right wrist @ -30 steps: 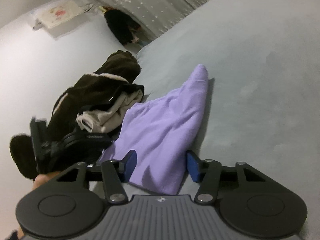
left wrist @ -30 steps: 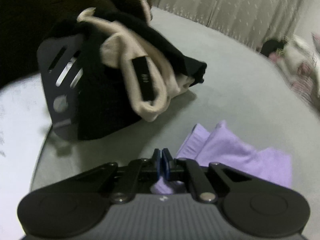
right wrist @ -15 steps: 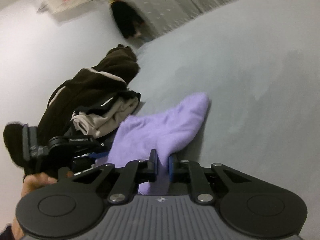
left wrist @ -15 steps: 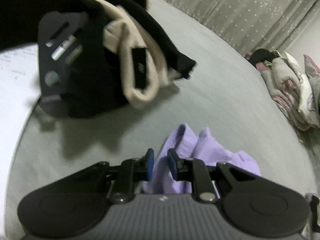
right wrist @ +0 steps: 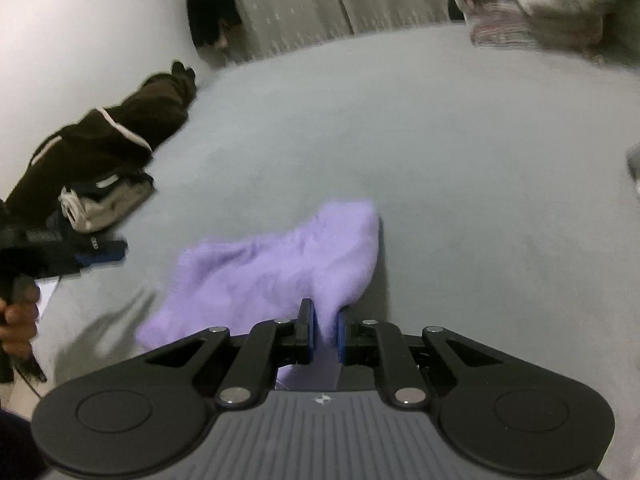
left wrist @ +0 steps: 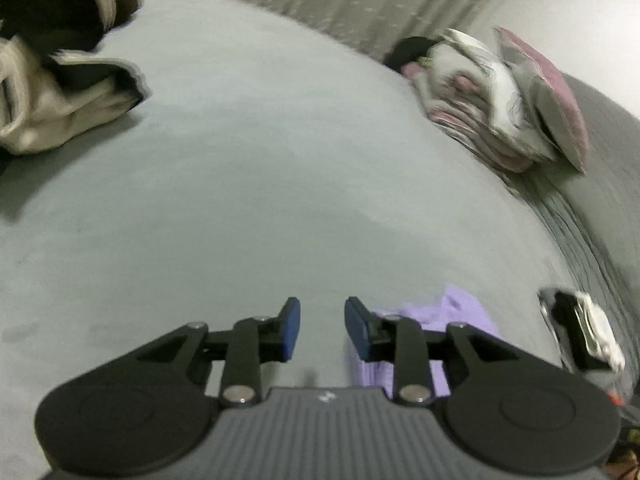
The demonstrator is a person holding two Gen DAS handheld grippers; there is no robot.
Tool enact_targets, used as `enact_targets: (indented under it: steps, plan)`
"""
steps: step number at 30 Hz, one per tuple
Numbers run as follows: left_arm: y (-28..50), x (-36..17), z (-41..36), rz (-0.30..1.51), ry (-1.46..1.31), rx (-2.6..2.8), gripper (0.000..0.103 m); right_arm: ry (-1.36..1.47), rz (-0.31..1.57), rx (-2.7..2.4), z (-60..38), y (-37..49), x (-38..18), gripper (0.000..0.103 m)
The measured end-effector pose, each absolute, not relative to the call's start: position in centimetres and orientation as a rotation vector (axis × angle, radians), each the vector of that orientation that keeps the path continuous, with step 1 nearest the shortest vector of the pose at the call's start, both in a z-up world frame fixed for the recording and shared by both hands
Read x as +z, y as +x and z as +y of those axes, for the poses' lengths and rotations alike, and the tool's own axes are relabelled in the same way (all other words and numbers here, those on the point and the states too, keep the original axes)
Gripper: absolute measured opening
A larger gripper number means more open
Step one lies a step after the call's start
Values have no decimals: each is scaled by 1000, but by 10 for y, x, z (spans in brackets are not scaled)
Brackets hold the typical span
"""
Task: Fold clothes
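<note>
1. Left wrist view: the left gripper (left wrist: 322, 326) has nothing between its blue pads (left wrist: 290, 330). Its jaws are opening, with a clear gap and only the grey bed (left wrist: 248, 184) showing through it.
2. The soft purple fleece cloth (left wrist: 466, 314) lies just to the right of this gripper, partly hidden behind its right finger. I think the gripper has let go so the cloth can rest on the bed.
3. A heap of cream and dark clothes (left wrist: 52, 96) sits far off to the upper left. It looks like the pile waiting to be folded. Some folded grey and pink bedding (left wrist: 496, 100) sits far off to the upper right.
4. Right wrist view: the right gripper (right wrist: 324, 334) pinches an edge of the purple cloth (right wrist: 276, 264) between its pads. The jaws are nearly closed, though they are opening a little.
5. The rest of the cloth spreads out ahead and to the left of this gripper, on the bed. Holding one edge like this would let the person pull the cloth flat or fold it over.
6. A person's hand (right wrist: 18, 320) holds the other gripper at the far left edge.
</note>
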State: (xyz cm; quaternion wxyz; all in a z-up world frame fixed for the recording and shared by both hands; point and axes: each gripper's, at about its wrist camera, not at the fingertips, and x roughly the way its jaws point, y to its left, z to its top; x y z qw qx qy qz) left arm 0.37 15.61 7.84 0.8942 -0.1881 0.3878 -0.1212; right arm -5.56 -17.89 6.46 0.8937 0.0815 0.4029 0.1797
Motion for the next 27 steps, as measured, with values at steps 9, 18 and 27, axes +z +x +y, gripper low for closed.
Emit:
enact_targets:
  steps: [9, 18, 27]
  plan:
    - [15, 82, 66, 794, -214, -267, 41, 163, 798, 413, -211, -26, 78, 42]
    - [49, 62, 31, 845, -81, -238, 9, 58, 847, 531, -182, 31, 75, 41]
    - [44, 74, 95, 864, -330, -213, 10, -114, 674, 705, -140, 25, 81, 32]
